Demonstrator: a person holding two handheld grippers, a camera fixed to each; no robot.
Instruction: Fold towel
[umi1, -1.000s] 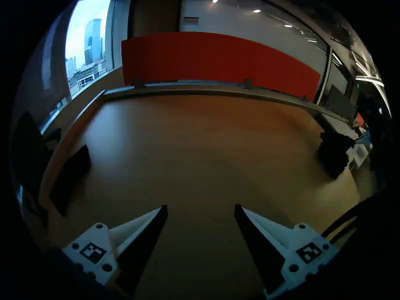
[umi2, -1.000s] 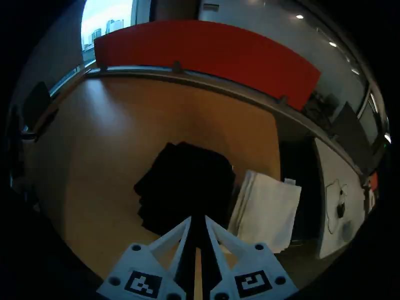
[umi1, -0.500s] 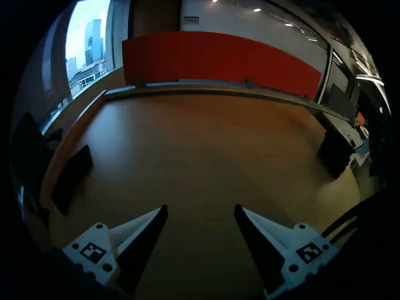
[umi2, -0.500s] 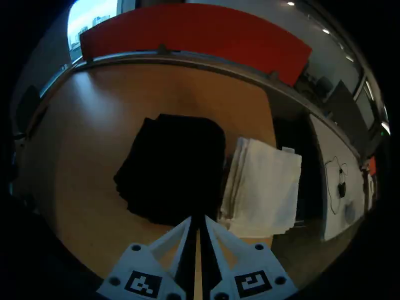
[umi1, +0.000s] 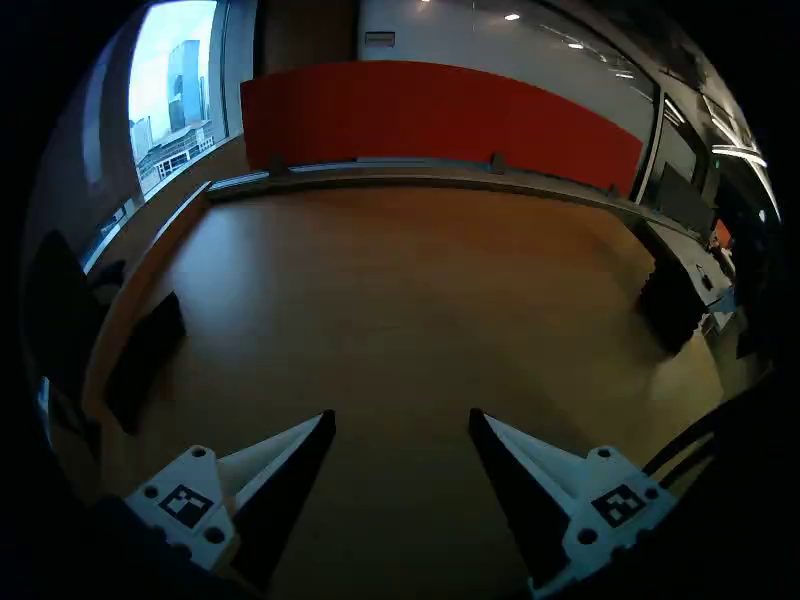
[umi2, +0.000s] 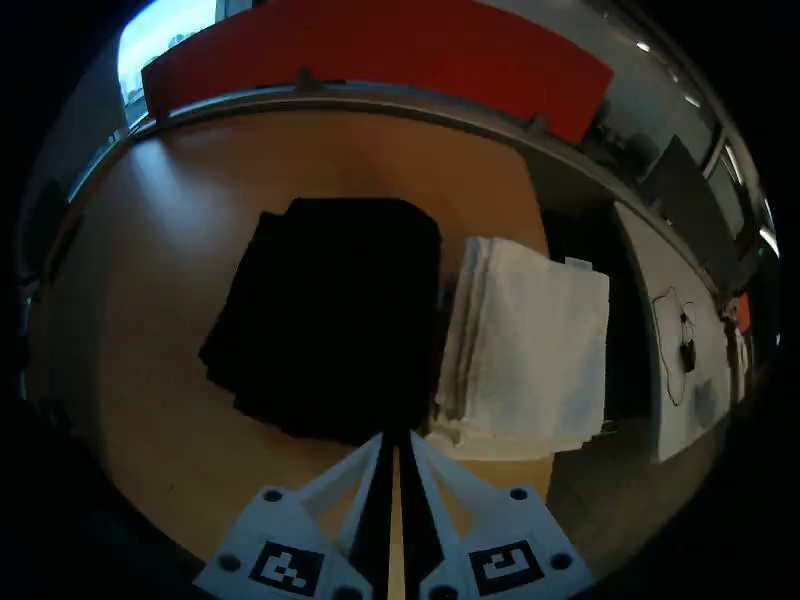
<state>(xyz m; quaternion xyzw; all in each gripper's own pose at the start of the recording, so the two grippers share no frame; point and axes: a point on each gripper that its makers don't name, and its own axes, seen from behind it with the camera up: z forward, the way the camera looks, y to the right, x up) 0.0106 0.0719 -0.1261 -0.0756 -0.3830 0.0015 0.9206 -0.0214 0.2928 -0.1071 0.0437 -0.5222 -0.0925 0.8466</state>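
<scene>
Towels lie folded side by side on the table (umi2: 150, 250): a black towel (umi2: 330, 310) and, just beside it at the table's right edge, a white towel (umi2: 530, 350). Fingers of the right gripper (umi2: 397, 440), pressed together, point at the black towel's near edge. Fingers of the left gripper (umi1: 400, 414) are spread over bare wood.

Smooth orange-brown wooden tabletop (umi1: 400, 290) shows a soft sheen under the matt white plastic fingers (umi1: 560, 490) of the left gripper (umi1: 400, 414); the folded black cloth stack (umi2: 330, 310) looks dull and matt, the folded white towel stack (umi2: 530, 350) soft with a fine rough weave, the long red partition panel (umi1: 440, 110) flat and unglossy
</scene>
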